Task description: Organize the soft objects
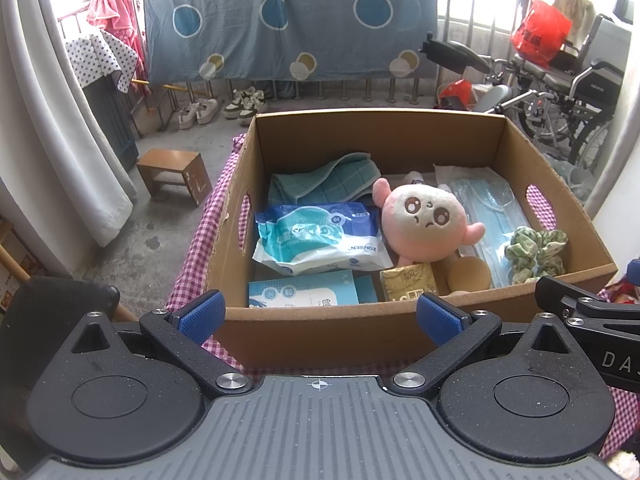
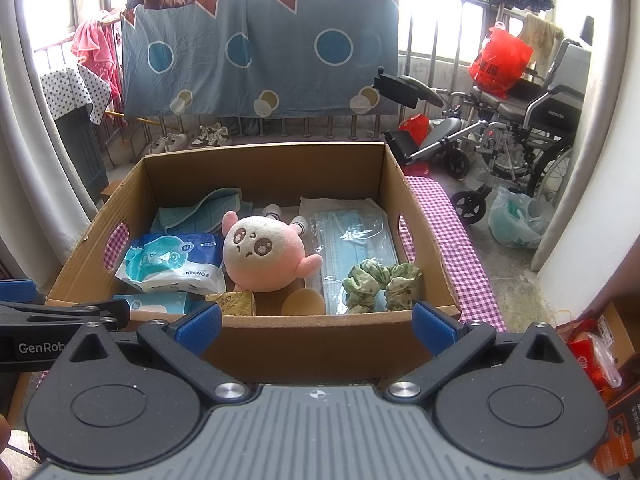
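Note:
A cardboard box (image 1: pixel 344 332) (image 2: pixel 320 348) stands on a pink checked cloth and holds a pink plush toy (image 1: pixel 424 220) (image 2: pixel 262 254), a green scrunchie (image 1: pixel 534 254) (image 2: pixel 380 284), a teal towel (image 1: pixel 320 180) (image 2: pixel 196 212), a wet-wipes pack (image 1: pixel 320 236) (image 2: pixel 174 264), a pack of blue face masks (image 1: pixel 484 200) (image 2: pixel 352 236), a tissue pack (image 1: pixel 408 282) (image 2: pixel 234 303) and a blue carton (image 1: pixel 304 294) (image 2: pixel 160 303). My left gripper (image 1: pixel 318 318) is open and empty at the box's near wall. My right gripper (image 2: pixel 318 328) is open and empty, beside it.
A wooden stool (image 1: pixel 176 174) stands on the floor at the left. Wheelchairs (image 2: pixel 516 128) and bags stand at the right. A blue sheet (image 1: pixel 288 20) hangs on the railing behind, with shoes (image 1: pixel 240 106) beneath. Curtains (image 1: pixel 60 120) flank both sides.

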A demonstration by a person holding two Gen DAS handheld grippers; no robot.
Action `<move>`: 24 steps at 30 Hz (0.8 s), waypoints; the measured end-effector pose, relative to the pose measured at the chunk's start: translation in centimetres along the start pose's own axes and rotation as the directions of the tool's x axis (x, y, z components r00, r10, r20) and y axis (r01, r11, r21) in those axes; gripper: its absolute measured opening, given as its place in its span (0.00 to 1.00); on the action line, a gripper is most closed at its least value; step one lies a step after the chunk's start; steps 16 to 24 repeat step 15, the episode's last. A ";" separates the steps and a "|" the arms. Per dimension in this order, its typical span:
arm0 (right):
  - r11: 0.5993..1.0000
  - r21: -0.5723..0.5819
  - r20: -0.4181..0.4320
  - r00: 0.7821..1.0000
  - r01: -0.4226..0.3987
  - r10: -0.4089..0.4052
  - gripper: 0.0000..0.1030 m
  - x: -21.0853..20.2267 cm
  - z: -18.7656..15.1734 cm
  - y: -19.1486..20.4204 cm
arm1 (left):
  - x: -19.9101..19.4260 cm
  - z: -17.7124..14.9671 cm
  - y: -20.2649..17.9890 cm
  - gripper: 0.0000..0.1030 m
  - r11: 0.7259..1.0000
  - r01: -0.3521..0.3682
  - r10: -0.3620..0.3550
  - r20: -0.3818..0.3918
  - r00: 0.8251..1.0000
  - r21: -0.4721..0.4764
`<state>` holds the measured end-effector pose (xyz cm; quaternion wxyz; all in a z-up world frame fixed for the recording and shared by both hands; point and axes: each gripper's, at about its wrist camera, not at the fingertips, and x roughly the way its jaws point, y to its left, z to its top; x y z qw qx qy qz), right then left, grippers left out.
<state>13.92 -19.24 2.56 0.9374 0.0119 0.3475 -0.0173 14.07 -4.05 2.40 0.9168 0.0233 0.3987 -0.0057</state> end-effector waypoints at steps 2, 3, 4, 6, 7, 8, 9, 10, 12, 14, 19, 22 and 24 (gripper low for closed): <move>1.000 0.000 -0.001 1.000 0.000 0.000 1.00 0.0 0.0 0.0 | 0.0 0.0 0.0 0.99 1.000 0.000 0.000 0.000 1.000 0.000; 1.000 -0.001 0.000 1.000 0.000 0.000 1.00 0.0 0.0 0.0 | 0.0 0.0 0.0 0.99 1.000 0.000 0.000 0.000 1.000 0.000; 1.000 -0.001 0.000 1.000 0.001 -0.001 1.00 0.0 0.0 0.0 | 0.0 0.0 0.0 0.99 1.000 0.000 0.000 0.000 1.000 0.000; 1.000 -0.001 0.000 1.000 0.001 -0.001 1.00 0.0 0.0 0.0 | 0.0 0.0 0.0 0.99 1.000 0.000 0.000 0.000 1.000 -0.001; 1.000 -0.001 0.001 1.000 0.001 -0.001 1.00 0.0 0.0 0.0 | 0.0 0.0 0.0 0.99 1.000 0.000 0.000 0.000 1.000 -0.001; 1.000 -0.001 0.001 1.000 0.000 0.000 1.00 0.0 0.0 0.0 | 0.0 0.0 0.0 0.99 1.000 0.000 0.000 0.000 1.000 0.000; 1.000 -0.001 0.001 1.000 0.000 0.000 1.00 -0.1 0.1 0.0 | 0.0 0.0 0.0 0.99 1.000 0.000 0.000 0.001 1.000 0.000; 1.000 -0.001 0.001 1.000 0.000 0.000 1.00 -0.1 0.1 0.0 | 0.0 0.0 0.0 0.99 1.000 0.000 0.000 0.001 1.000 -0.001; 1.000 -0.001 0.001 1.000 0.001 -0.001 1.00 -0.1 0.1 0.0 | 0.0 0.0 0.0 0.99 1.000 0.000 0.000 0.001 1.000 0.000; 1.000 -0.001 0.002 1.000 0.000 0.000 1.00 -0.2 0.2 0.0 | 0.0 0.0 0.0 0.99 1.000 0.000 0.000 0.000 1.000 0.000; 1.000 -0.001 0.001 1.000 0.000 0.000 1.00 -0.1 0.2 0.0 | 0.0 0.0 0.0 0.99 1.000 0.000 0.000 0.000 1.000 0.000; 1.000 -0.001 0.001 1.000 0.000 0.000 1.00 -0.1 0.2 0.0 | 0.0 0.0 0.0 0.99 1.000 0.000 0.000 0.000 1.000 0.000; 1.000 -0.001 0.001 1.000 0.000 0.000 1.00 -0.1 0.2 0.0 | 0.0 0.0 0.0 0.99 1.000 0.000 0.000 0.000 1.000 0.000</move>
